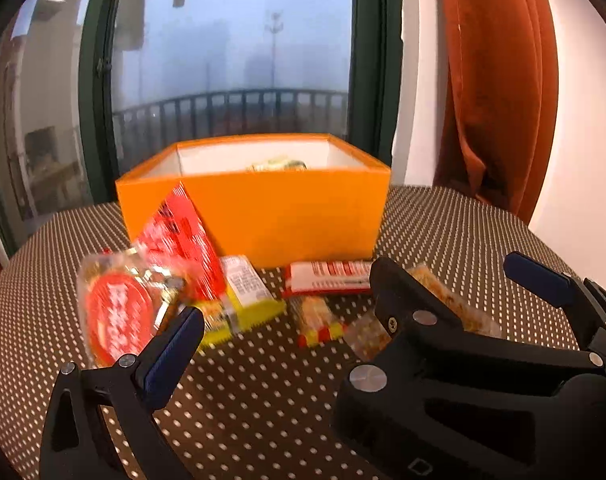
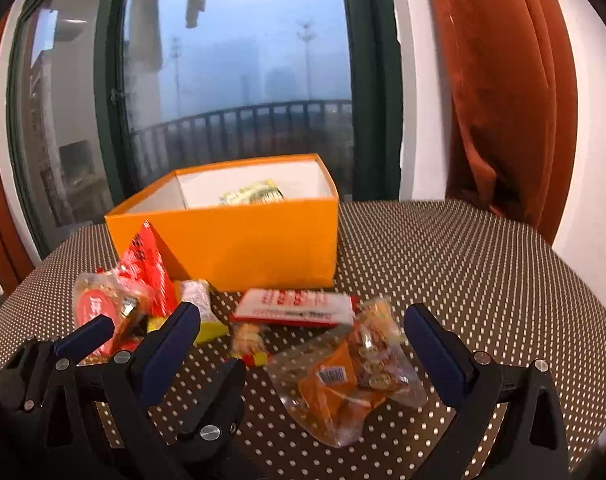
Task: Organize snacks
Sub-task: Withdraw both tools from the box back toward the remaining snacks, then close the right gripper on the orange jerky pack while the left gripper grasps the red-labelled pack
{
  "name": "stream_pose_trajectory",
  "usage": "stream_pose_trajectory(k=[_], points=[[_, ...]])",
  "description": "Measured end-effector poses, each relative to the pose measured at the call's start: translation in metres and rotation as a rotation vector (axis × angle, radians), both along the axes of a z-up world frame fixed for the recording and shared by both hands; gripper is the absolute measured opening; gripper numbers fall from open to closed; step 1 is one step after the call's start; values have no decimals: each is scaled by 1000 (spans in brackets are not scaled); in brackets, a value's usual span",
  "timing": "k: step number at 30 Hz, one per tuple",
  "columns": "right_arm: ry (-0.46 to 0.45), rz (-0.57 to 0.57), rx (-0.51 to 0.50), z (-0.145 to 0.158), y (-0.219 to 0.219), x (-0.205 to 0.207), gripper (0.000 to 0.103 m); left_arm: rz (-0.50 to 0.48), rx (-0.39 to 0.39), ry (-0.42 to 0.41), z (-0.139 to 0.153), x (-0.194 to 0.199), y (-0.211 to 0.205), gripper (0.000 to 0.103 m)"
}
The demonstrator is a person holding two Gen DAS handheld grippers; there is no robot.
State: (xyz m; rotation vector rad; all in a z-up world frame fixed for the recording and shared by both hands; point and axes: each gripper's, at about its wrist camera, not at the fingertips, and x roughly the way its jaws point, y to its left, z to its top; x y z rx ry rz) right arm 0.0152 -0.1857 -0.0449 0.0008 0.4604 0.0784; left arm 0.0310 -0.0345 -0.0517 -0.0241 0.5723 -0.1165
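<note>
An open orange box (image 1: 263, 216) stands at the back of the dotted table and holds a yellow packet (image 2: 255, 194). In front of it lie snacks: a red triangular packet (image 1: 179, 236), a clear bag with a red round label (image 1: 115, 316), a yellow packet (image 1: 243, 300), a red-and-white bar (image 1: 327, 278), a small candy (image 1: 319, 320) and a clear bag of orange snacks (image 2: 355, 376). My left gripper (image 1: 363, 320) is open and empty above the snacks. My right gripper (image 2: 303, 340) is open around the orange snack bag, not touching it.
The round table (image 2: 483, 280) has a brown cloth with white dots. A window with a dark green frame (image 1: 375, 80) and a rust curtain (image 1: 499, 80) stand behind. The left gripper's body (image 2: 103, 380) sits close left of the right one.
</note>
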Motion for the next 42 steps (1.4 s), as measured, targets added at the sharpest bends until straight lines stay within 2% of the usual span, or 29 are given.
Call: stream_pose_trajectory(k=[6,16,21,34,42], points=[[57,-33,12,-20,-15,5,103,-18,36,33,-15,1,-15,102],[167,-81,51,-44,-38,28,103,-63,71,169,-35,25,-36,102],[220,-76,94,-50,-50,45,103,-53,111,154,-33,37,-47,102],[271,-51,84,-59,-41,59,102,-27,149,194,-39,42,-35,102],[307,-16,105,-64,-28,58,81,-31,125,228,-42,35,-14,102]])
